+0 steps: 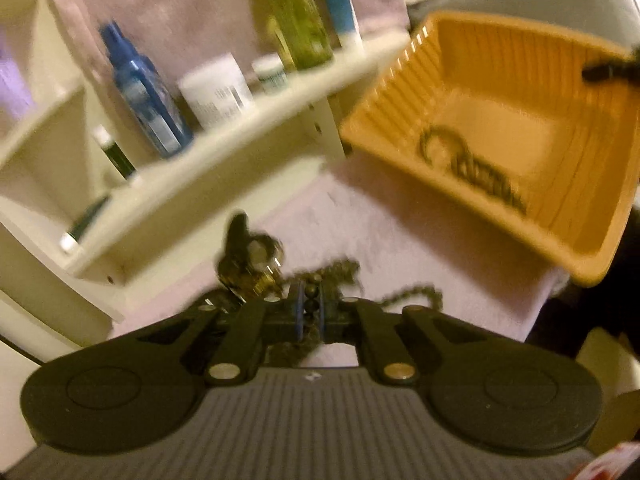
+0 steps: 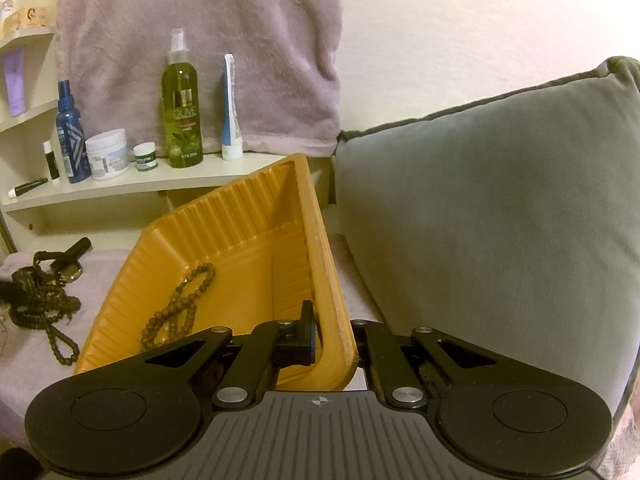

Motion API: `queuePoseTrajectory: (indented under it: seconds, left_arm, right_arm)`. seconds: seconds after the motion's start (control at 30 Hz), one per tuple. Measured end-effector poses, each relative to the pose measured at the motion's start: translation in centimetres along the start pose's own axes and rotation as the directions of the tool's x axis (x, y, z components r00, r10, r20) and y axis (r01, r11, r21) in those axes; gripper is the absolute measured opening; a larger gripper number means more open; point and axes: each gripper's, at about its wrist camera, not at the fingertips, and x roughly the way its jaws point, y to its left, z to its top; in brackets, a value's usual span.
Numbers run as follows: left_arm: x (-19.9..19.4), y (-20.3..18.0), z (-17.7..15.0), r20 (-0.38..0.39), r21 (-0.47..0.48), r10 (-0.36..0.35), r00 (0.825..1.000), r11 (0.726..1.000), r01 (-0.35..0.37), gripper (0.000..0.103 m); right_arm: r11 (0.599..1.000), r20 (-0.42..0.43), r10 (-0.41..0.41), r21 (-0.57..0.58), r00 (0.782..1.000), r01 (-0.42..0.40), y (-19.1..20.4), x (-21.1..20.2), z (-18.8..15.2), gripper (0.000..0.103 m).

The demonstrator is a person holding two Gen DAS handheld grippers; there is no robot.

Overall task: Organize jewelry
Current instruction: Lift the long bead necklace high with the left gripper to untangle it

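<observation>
Tilted orange tray (image 2: 256,240), brown beads (image 2: 180,304) inside

left wrist view is motion-smeared all over, so the labels on the shelf bottles (image 1: 144,92) can't be read, and the beaded strand in the orange tray (image 1: 472,120) is just a dark squiggle (image 1: 472,168). the tangle of beads and chains (image 1: 320,280) half hides behind the left gripper (image 1: 311,312). in the right wrist view the right gripper (image 2: 334,336) covers the tray's near corner, and the grey pillow (image 2: 500,208) runs off the right edge.
</observation>
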Motion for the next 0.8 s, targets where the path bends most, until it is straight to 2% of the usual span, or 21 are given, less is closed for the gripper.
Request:
queuePoseTrajectory:
  seconds: [0.37, 0.8]
  left_arm:
    - [-7.2, 4.6, 7.0, 0.148, -0.051, 0.049, 0.988, 0.998, -0.042, 0.006]
    - [-12.0, 5.3, 12.9, 0.258, -0.028, 0.089, 0.962, 0.996, -0.085, 0.006]
  right_arm:
    - [1.000, 0.010, -0.001, -0.003, 1.000, 0.001, 0.2, -0.4, -0.3, 0.005]
    - [1.000, 0.022, 0.005, -0.003, 1.000, -0.005, 0.4, -0.5, -0.1, 0.005]
